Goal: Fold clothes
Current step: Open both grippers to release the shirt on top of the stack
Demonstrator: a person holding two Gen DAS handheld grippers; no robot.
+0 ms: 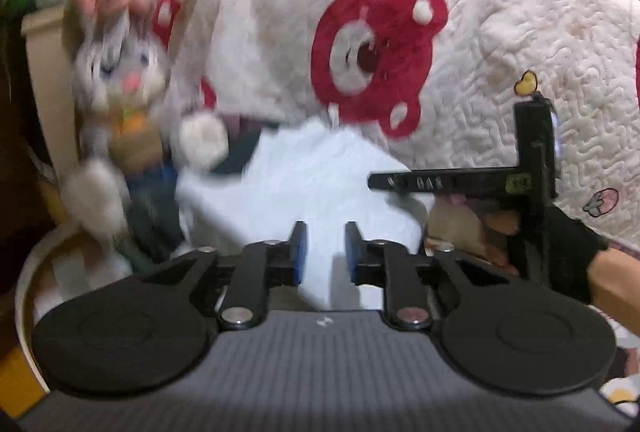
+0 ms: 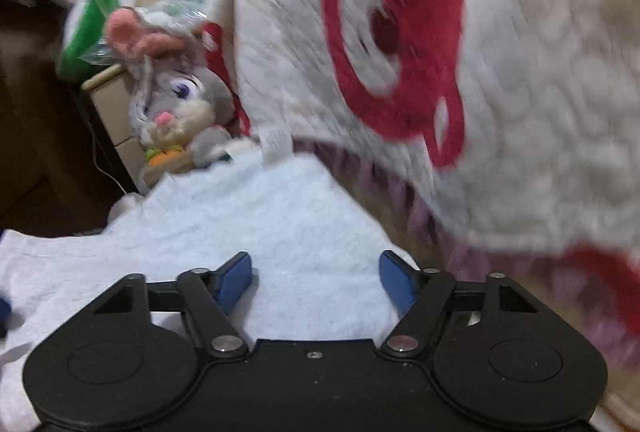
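Observation:
A pale blue-white garment point(image 1: 308, 184) lies spread in front of both grippers; it also shows in the right wrist view point(image 2: 256, 216). My left gripper point(image 1: 326, 252) is open, its blue pads apart just above the cloth with nothing between them. My right gripper point(image 2: 316, 280) is open wider, over the same garment and empty. The right gripper's black frame point(image 1: 536, 168) and the gloved hand holding it show at the right of the left wrist view. Both views are motion-blurred.
A white quilted blanket with red bear prints point(image 1: 400, 44) rises behind the garment and also fills the right wrist view point(image 2: 460, 72). A grey plush rabbit point(image 1: 120, 84) sits at the left point(image 2: 180, 100), next to a beige headboard edge point(image 2: 116, 104).

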